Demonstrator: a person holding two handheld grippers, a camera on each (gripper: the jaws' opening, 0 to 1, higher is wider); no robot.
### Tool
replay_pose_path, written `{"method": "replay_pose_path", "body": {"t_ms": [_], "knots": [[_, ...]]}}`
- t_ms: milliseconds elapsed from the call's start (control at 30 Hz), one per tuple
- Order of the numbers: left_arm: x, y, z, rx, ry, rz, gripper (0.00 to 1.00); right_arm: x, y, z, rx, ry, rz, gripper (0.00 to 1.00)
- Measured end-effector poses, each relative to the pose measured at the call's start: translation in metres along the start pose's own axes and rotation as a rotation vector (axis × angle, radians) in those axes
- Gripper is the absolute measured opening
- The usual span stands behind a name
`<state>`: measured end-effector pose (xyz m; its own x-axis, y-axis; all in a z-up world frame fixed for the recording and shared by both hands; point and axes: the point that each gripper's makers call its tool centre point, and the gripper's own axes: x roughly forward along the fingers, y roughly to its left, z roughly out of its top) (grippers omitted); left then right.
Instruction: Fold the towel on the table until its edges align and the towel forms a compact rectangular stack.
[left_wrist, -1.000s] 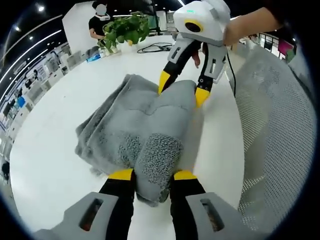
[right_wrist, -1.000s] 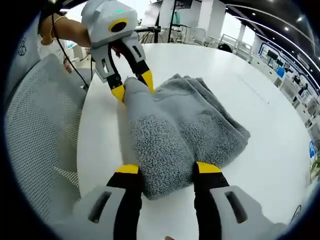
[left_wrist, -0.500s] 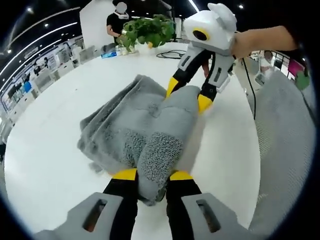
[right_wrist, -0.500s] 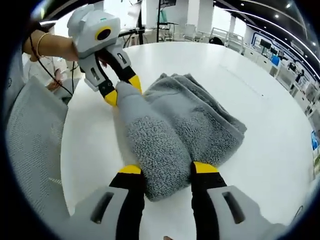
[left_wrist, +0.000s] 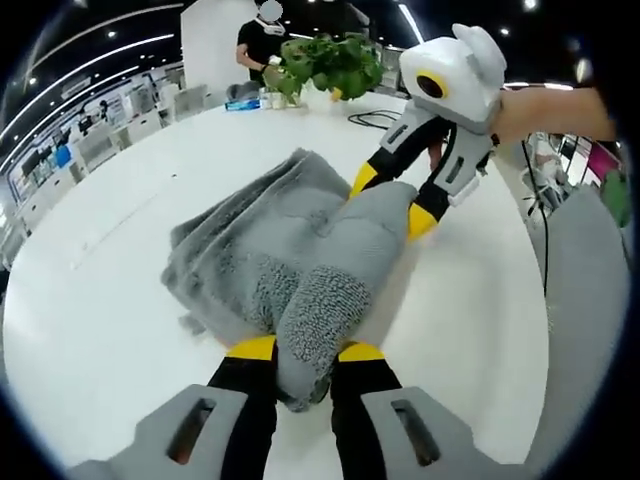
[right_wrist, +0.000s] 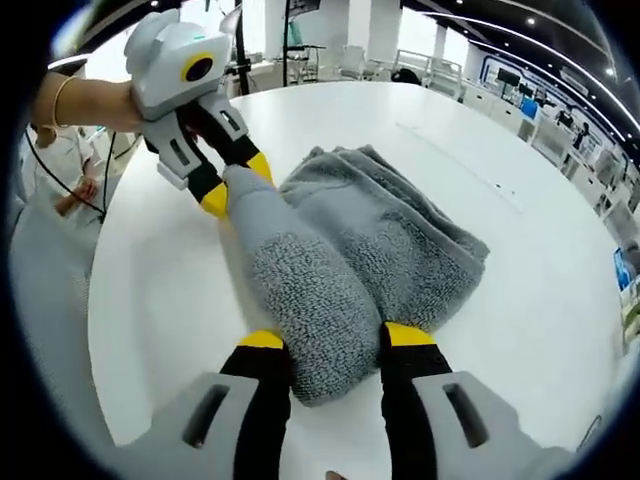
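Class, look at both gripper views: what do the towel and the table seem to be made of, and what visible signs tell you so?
Towel: looks like grey terry cloth, probably cotton; looped, nubby pile and soft, rounded folds show where the left gripper pinches it.
Table: seemingly a smooth white laminate or painted top; its even, matte-to-satin surface shows no grain, though the exact material stays uncertain.

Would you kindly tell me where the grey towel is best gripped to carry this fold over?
At the two ends of the raised folded edge, where the left gripper and right gripper pinch the towel now. The roll is lifted there, so the jaws close across it from the chair side.
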<state>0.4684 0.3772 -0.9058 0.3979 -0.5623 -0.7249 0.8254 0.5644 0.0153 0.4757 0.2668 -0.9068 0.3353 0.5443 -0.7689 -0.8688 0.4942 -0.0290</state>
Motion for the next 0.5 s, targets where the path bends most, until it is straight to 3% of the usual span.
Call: {"method": "replay_pose_path", "body": {"t_ms": [500], "knots": [[0.015, 0.032, 0.016, -0.002, 0.005, -0.004, 0.19, 0.013, -0.03, 0.013, 0.031, 0.009, -0.014, 0.33]]}}
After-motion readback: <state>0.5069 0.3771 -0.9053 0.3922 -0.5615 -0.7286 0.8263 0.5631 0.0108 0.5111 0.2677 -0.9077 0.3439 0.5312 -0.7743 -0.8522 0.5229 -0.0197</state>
